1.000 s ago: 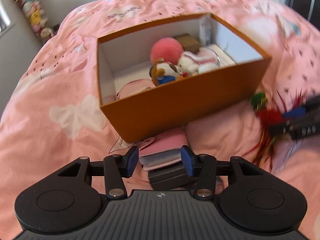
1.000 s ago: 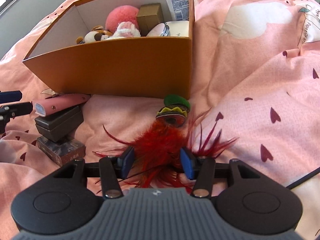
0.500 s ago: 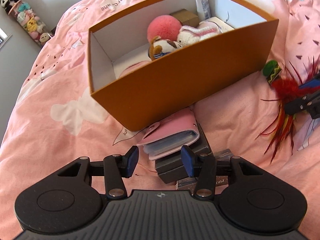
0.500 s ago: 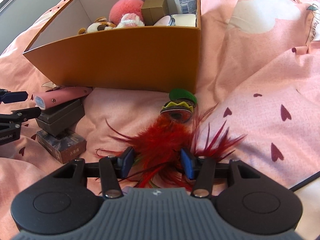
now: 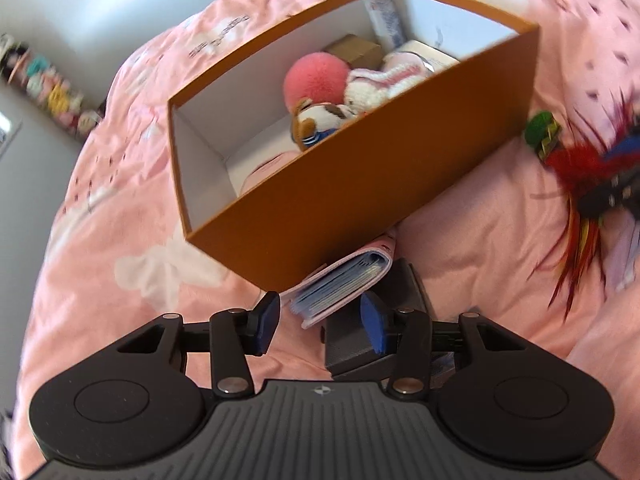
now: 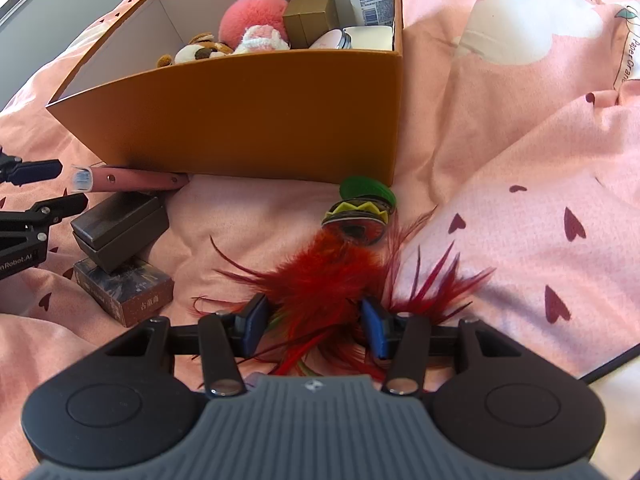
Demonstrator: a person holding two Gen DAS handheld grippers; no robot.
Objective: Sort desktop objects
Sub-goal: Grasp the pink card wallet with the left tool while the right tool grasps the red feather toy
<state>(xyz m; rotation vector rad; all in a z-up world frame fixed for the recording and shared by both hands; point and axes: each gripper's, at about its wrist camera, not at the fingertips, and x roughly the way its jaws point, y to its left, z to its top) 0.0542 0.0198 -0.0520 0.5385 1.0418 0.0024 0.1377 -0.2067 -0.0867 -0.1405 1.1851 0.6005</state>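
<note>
An orange box on the pink bedspread holds a pink pompom, plush toys and small boxes. A pink card wallet lies on a dark grey box at the orange box's front. My left gripper is open, its fingers either side of the wallet's near end. A red feather toy with a green cap lies to the right. My right gripper is open around its feathers.
A dark printed carton sits under the grey box. A shelf of small figures stands by the far wall. A dark cable or edge crosses the bedspread at the right.
My left gripper has tilted and moved forward, so the wallet's near end now lies between its fingers. My right gripper has crept forward over the feathers. Both stay open.
</note>
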